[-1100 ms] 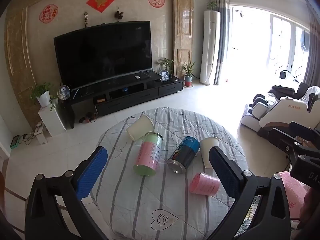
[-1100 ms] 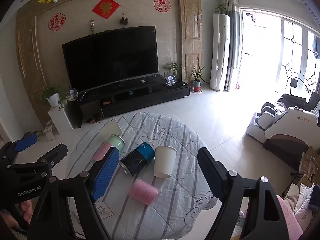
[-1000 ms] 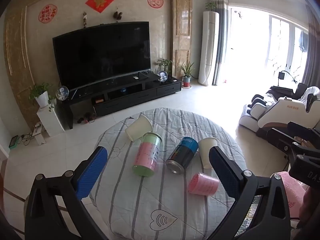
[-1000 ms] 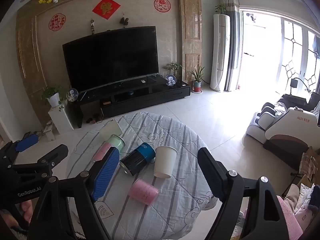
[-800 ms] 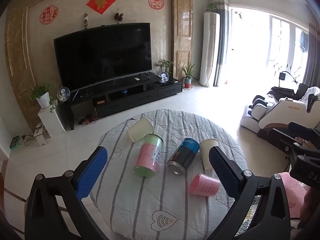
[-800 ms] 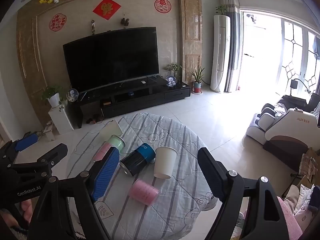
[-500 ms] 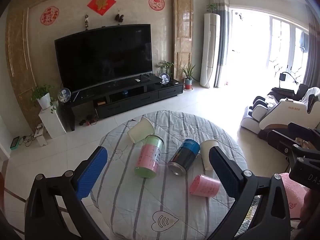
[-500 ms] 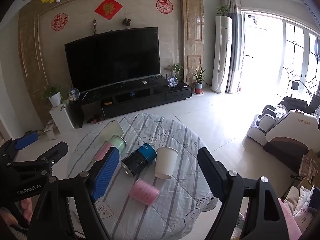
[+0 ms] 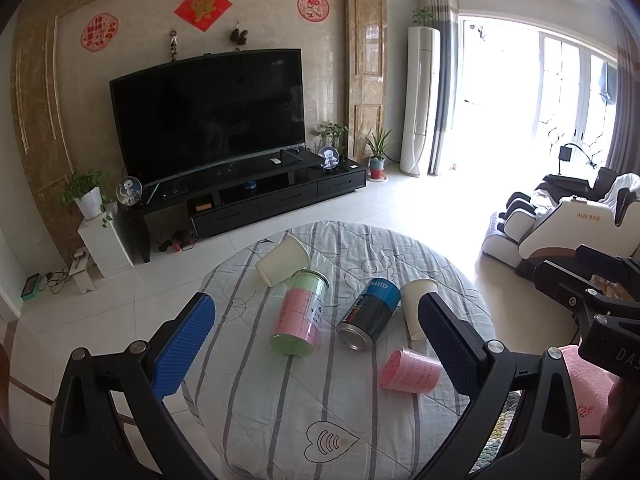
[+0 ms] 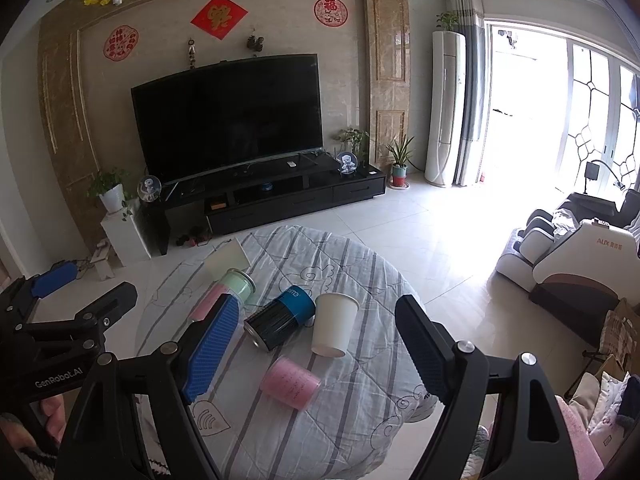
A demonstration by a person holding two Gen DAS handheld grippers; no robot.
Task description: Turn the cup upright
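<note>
A round table with a striped grey cloth [image 9: 344, 412] [image 10: 360, 412] holds several cups and cans. A pink cup [image 9: 411, 371] [image 10: 290, 383] lies on its side near the front. A white paper cup [image 10: 334, 325] [image 9: 416, 300] stands mouth up, narrow end down. Another cream cup [image 9: 283, 260] [image 10: 226, 259] lies on its side at the far edge. My left gripper [image 9: 316, 346] is open and empty, held above the table's near side. My right gripper [image 10: 316, 344] is open and empty, above the pink cup and white cup.
A pink-and-green can [image 9: 299, 312] [image 10: 232, 286] and a blue-and-black can [image 9: 370, 314] [image 10: 280, 317] lie on their sides mid-table. A TV stand [image 9: 256, 200] stands beyond the table. A massage chair [image 10: 580, 256] stands at the right. The left gripper's body [image 10: 60, 320] shows at the right wrist view's left.
Both views have shifted only slightly. The grippers stay open and the objects on the table have not moved.
</note>
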